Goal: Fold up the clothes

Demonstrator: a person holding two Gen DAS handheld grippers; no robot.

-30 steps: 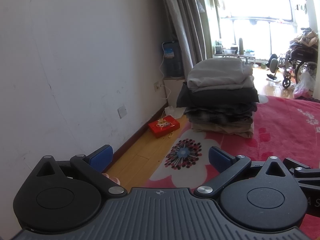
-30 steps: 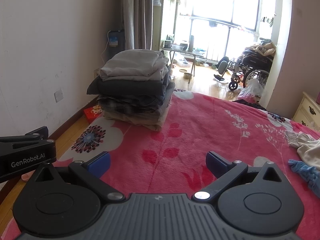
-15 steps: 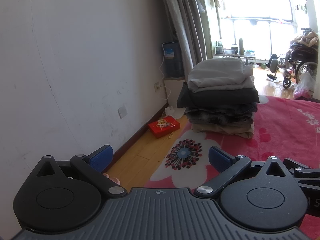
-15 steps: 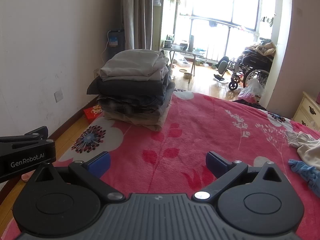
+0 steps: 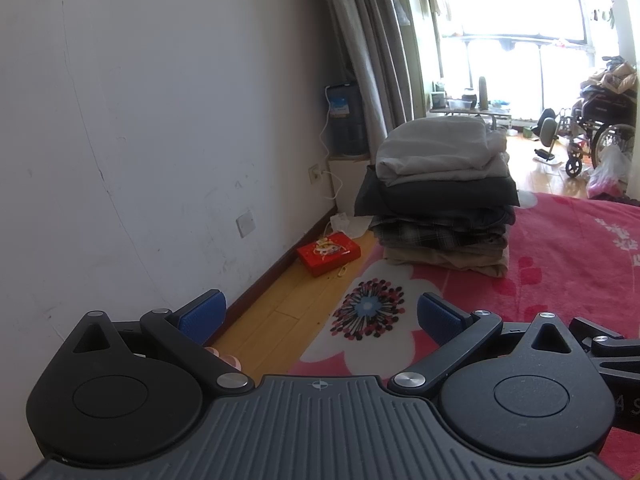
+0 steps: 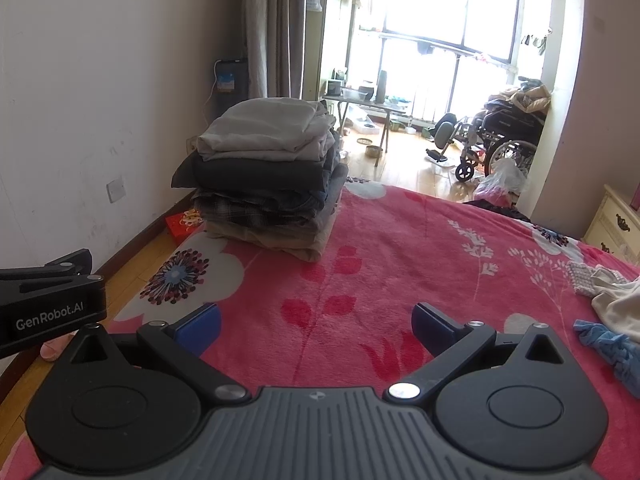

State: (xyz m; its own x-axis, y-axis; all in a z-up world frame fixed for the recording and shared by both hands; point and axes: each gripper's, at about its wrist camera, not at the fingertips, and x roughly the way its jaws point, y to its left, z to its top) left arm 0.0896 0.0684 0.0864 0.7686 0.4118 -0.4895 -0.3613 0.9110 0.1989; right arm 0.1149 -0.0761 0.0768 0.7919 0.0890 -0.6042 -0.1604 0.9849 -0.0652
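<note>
Right wrist: your right gripper (image 6: 316, 322) and left gripper (image 5: 318, 312) hang spread and empty; stack (image 6: 268, 172) sits at the bed's (image 6: 400, 264) corner, probably freeing folding space.

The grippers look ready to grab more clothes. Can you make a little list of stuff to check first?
1. Left gripper open and empty: ok.
2. Right gripper open and empty: ok.
3. Folded pile upright on the pink blanket: ok.
4. Unfolded clothes within view at the right edge: ok.
5. Bare blanket in front for folding: ok.
6. Which garment lies on top of that heap: cannot tell.
</note>
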